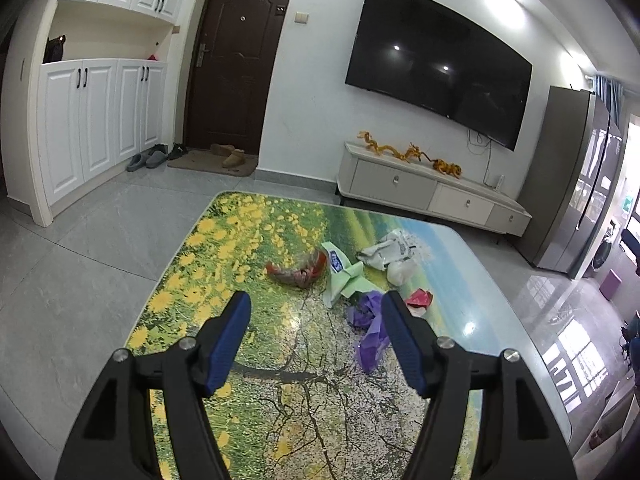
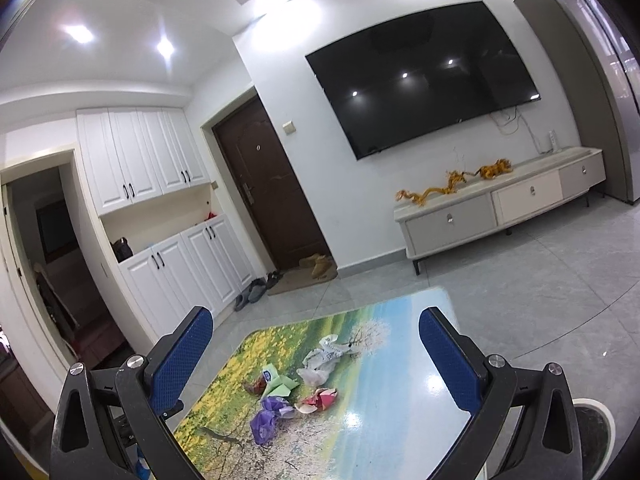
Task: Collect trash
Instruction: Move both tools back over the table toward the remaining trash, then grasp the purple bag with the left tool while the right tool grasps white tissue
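Nearest the lens, the left tool (image 1: 316,312) hangs over the table (image 1: 224,248) with its two blue-padded fingers spread wide and nothing between them. The right tool (image 2: 316,332) is also spread wide and empty, held higher and farther back from the same table, which has a glossy top printed with yellow flowers and a blossoming tree.

The trash lies in a loose cluster near the middle of the table: a crumpled purple bag (image 1: 370,330) closest to the left tool, just beside its right finger; a red wrapper (image 1: 419,300) near it; a pale green paper (image 1: 344,276); a reddish-brown wrapper (image 1: 300,272); and white plastic bags (image 1: 390,258) farthest away.

The purple bag looks like the easiest first pick. Judging from the layout, a good grasp means centring the fingers over its bunched middle, lowering close to the tabletop, and closing firmly, since thin plastic may slip or drag neighbouring pieces.
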{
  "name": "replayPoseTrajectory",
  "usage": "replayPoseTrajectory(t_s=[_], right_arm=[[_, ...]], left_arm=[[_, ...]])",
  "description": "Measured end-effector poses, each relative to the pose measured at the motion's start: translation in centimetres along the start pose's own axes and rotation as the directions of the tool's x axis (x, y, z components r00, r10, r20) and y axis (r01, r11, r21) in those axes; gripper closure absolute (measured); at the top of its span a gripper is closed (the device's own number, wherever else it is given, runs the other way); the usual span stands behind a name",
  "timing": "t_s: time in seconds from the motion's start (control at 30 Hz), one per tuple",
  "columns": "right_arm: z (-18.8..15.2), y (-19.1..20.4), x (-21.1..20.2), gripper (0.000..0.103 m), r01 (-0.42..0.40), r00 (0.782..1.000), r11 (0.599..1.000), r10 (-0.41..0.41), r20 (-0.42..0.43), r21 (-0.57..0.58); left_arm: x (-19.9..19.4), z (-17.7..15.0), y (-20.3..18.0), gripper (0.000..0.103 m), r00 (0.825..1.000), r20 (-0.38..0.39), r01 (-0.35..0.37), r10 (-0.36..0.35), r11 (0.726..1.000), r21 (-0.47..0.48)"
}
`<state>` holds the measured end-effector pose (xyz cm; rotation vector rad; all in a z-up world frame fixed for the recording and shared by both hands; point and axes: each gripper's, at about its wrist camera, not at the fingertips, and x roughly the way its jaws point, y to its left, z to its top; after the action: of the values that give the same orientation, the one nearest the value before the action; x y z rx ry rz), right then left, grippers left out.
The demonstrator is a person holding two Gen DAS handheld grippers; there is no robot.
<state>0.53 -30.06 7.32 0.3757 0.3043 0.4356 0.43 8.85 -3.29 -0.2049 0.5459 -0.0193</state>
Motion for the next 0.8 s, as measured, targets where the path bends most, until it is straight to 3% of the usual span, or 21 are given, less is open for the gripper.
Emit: replayPoseTrajectory(t_s=[0.2,0.47,0.7,0.8], right_arm=[[-1.8,-1.7,5.0,0.0,-0.022,0.99,0.999,0.026,-0.136,0.033],[-4.4,-2.3,11.9,0.0,-0.048,0.949,0.999,0.053,-0.311,0.024],[-7.8,-2.1,17.4,0.0,-0.075,0.886,0.997,0.074,-0.457,0.017],[-8.8,-1.9,19.4,0.019,-0.081,0.865,0.997,0.07,-0.497,-0.001]], left_arm=[[3.0,-0.5,-1.0,0.037,0.994,-0.083,0.07,-0.068,0.997,0.029],[7.2,-0.8,-3.1,0.037,0.978,-0.164,0.145,-0.128,0.985,0.093],[10.7,-1.2,-3.8,0.037,0.953,-0.24,0.217,-0.187,0.971,0.104],[12.4,-1.5,-4.1,0.038,0.94,-0.269,0.245,-0.21,0.964,0.105]])
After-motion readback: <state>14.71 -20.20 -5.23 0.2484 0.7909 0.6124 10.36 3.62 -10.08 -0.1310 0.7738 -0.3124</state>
